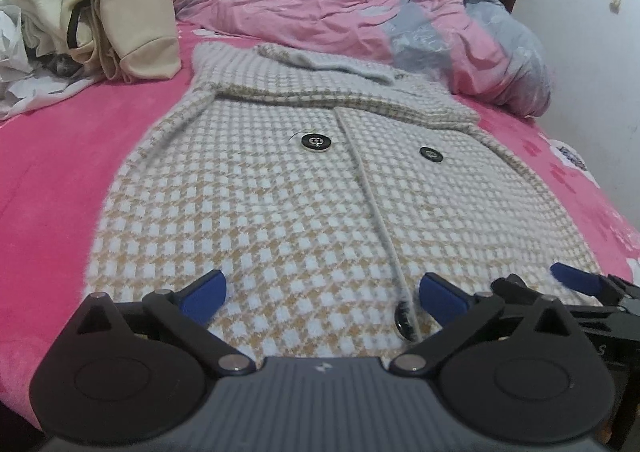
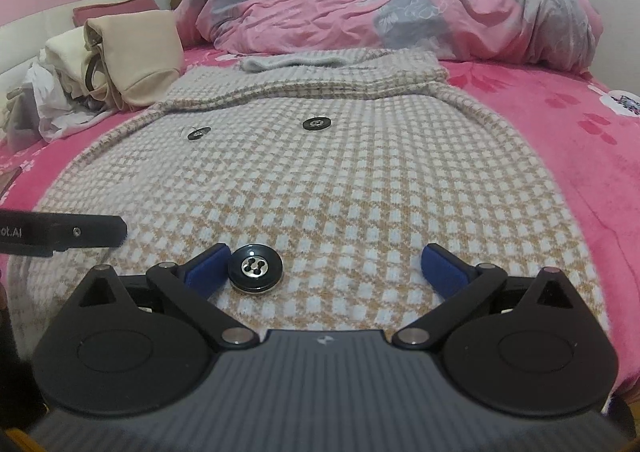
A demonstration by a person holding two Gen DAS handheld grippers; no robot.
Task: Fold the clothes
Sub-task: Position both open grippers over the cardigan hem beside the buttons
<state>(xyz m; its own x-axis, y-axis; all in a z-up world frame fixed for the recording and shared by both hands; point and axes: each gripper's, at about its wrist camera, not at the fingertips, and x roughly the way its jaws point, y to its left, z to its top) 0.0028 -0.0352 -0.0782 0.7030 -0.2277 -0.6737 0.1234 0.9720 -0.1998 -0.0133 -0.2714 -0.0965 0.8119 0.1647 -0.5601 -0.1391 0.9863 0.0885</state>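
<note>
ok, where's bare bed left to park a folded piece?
Free: the pink sheet between the checked coat and the clothes pile, and the strip right of the coat below the quilt. Crowded: the far end under the quilt and the far-left corner with the pile.

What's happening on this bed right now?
A person with a gripper in each hand is folding a checked coat laid flat, buttons up, on the pink bed. The left gripper and right gripper both sit open over the near hem, side by side, gripping nothing. A large black button lies beside the right gripper's left finger. A crumpled quilt and a pile of beige clothes lie further back.
</note>
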